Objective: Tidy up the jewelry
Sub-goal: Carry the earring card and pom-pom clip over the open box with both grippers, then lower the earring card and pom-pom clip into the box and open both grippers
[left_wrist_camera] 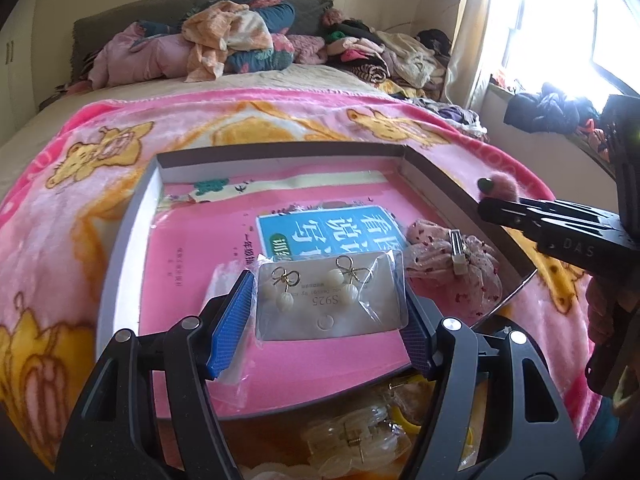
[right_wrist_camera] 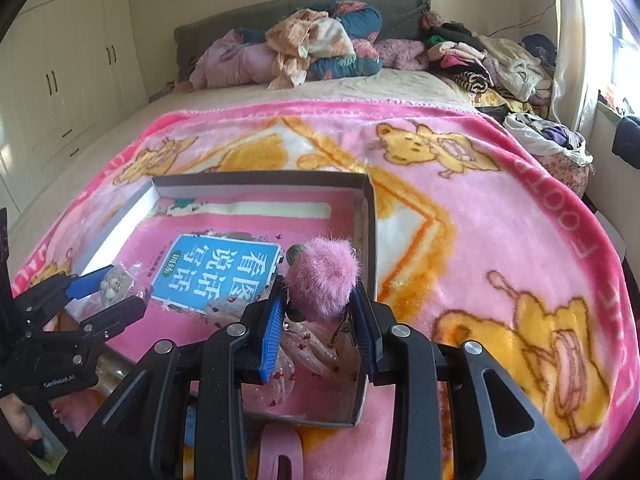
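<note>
Box (right_wrist_camera: 370,216) walls and scrunchie (left_wrist_camera: 452,276) hem the tray's right side; its left lies open.

Black plastic tools (left_wrist_camera: 330,320) (right_wrist_camera: 320,320) w/ blue ribbed pads (left_wrist_camera: 232,320), silver screws.

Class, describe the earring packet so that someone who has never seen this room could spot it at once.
On the bed's pink cartoon-bear blanket lies a shallow tray lined with a pink book. Over its near end, the left tongs hold the earring packet: a clear sleeve with a pale card and two gold-bow, white-bead earrings, unlike the lacy hair bow beside it.
</note>
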A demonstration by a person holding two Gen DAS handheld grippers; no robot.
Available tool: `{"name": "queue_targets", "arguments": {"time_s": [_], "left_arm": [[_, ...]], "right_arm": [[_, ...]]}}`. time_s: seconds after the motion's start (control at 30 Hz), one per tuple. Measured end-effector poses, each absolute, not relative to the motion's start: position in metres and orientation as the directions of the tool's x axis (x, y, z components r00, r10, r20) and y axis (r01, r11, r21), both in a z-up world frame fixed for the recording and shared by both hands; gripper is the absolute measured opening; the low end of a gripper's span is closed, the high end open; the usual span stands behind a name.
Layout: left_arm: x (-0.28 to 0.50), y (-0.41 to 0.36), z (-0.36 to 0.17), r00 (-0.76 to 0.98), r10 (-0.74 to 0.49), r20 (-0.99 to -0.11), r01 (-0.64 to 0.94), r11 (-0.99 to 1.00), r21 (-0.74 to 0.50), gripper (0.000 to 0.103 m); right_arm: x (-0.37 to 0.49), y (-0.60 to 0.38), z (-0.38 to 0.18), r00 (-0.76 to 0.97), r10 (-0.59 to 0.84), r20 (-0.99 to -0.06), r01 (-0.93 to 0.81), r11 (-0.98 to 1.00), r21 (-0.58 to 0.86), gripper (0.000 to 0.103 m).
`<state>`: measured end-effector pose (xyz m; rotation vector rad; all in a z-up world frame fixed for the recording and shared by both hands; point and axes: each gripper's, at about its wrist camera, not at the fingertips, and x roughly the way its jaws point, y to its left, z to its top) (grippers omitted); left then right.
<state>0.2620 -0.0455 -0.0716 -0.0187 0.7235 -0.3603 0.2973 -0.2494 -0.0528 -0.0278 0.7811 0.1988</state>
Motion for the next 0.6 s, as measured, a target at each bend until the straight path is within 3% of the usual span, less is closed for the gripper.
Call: {"name": "queue_targets", "arguments": {"time_s": [0.6], "left_arm": [[0.264, -0.055, -0.079, 0.676, -0.322, -0.663, 0.329, 0.937, -0.120, 0.059]], "right_arm": [[0.319, -0.244, -0.076, 0.653, 0.173, -0.737, -0.194, 0.979, 0.058, 0.033]]}}
